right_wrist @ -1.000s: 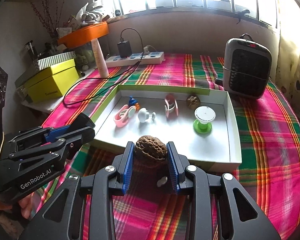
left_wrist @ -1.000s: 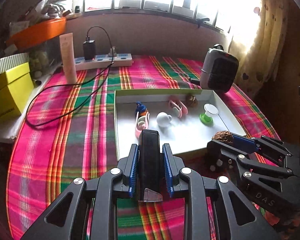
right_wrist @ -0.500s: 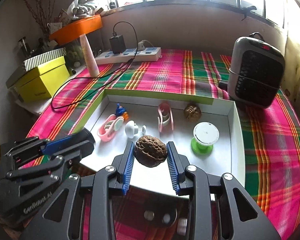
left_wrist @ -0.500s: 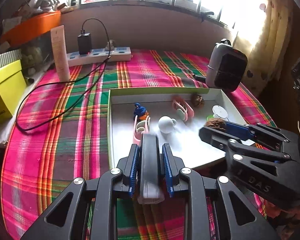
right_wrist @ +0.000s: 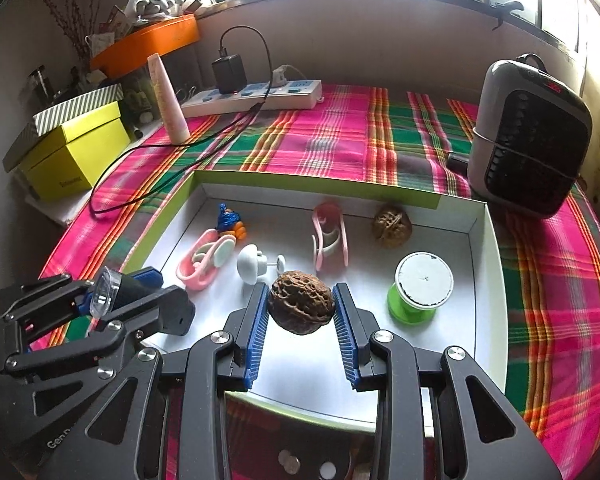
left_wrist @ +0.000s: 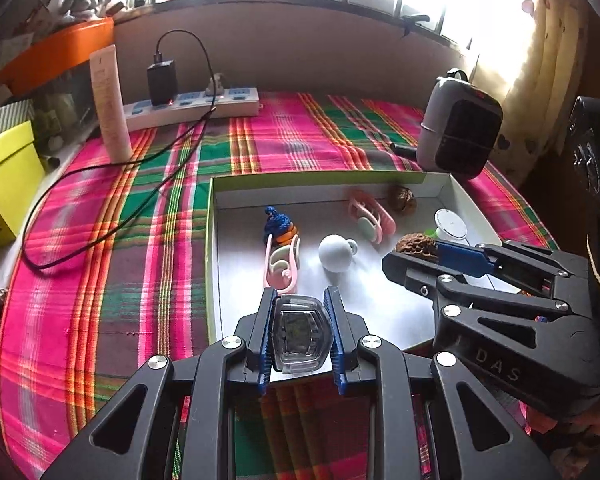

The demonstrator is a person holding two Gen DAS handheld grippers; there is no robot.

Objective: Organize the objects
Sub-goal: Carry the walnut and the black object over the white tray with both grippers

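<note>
My left gripper is shut on a small black device with a clear face, held over the front left of the white tray. It also shows in the right wrist view. My right gripper is shut on a brown walnut, held over the tray's front middle; the walnut also shows in the left wrist view. In the tray lie a second walnut, a green spool, two pink clips, a white knob and a blue-orange toy.
A grey heater stands at the back right on the plaid cloth. A power strip with a black cable, a pink tube and a yellow box are at the back left.
Both grippers have moved forward over the tray. The device in my left gripper has turned, so its clear face now points at the camera.
</note>
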